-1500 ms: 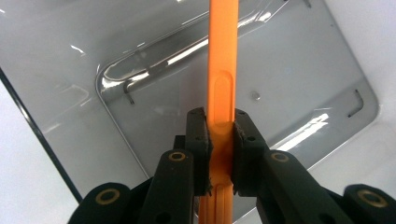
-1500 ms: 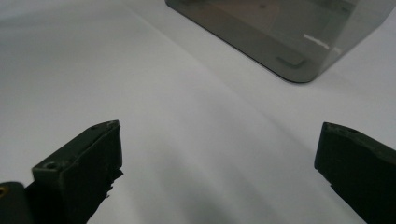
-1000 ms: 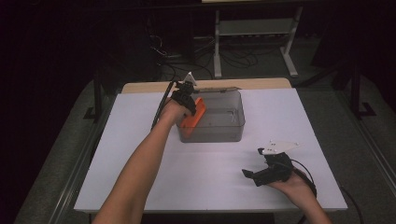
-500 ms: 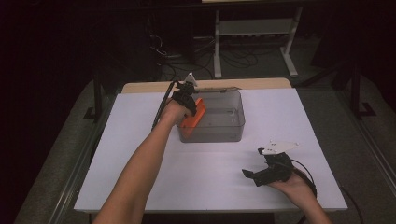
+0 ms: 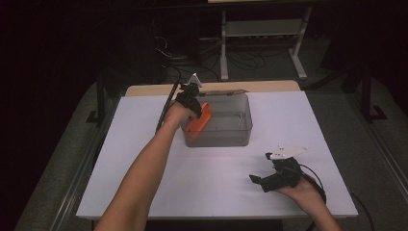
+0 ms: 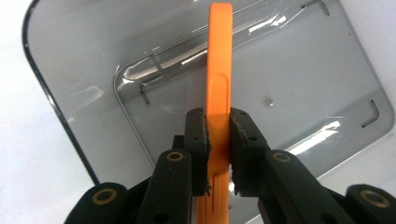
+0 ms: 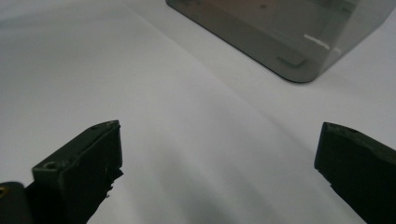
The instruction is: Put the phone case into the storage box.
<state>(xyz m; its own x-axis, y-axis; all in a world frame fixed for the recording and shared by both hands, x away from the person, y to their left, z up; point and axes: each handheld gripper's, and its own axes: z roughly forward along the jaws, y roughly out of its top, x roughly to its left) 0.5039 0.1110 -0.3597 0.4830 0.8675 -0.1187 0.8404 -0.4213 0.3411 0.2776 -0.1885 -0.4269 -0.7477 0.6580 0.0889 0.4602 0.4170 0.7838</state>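
Observation:
A flat orange plastic piece (image 6: 218,70) stands on edge between the pads of my left gripper (image 6: 217,140), which is shut on it above the left part of a clear grey bin (image 6: 84,84). From above, the orange piece (image 5: 200,117) leans inside the bin (image 5: 226,137) at its left end, under my left gripper (image 5: 188,98). My right gripper (image 5: 257,180) rests low over the white table near the front right, jaws wide open with nothing between them. The right gripper (image 7: 217,163) faces the bin's near corner (image 7: 299,65).
A white sheet covers the table (image 5: 144,183), with a wooden strip (image 5: 144,90) along the far edge. A metal shelf frame (image 5: 262,33) and cables stand on the dark floor beyond. A black cable (image 5: 163,113) trails from the left gripper.

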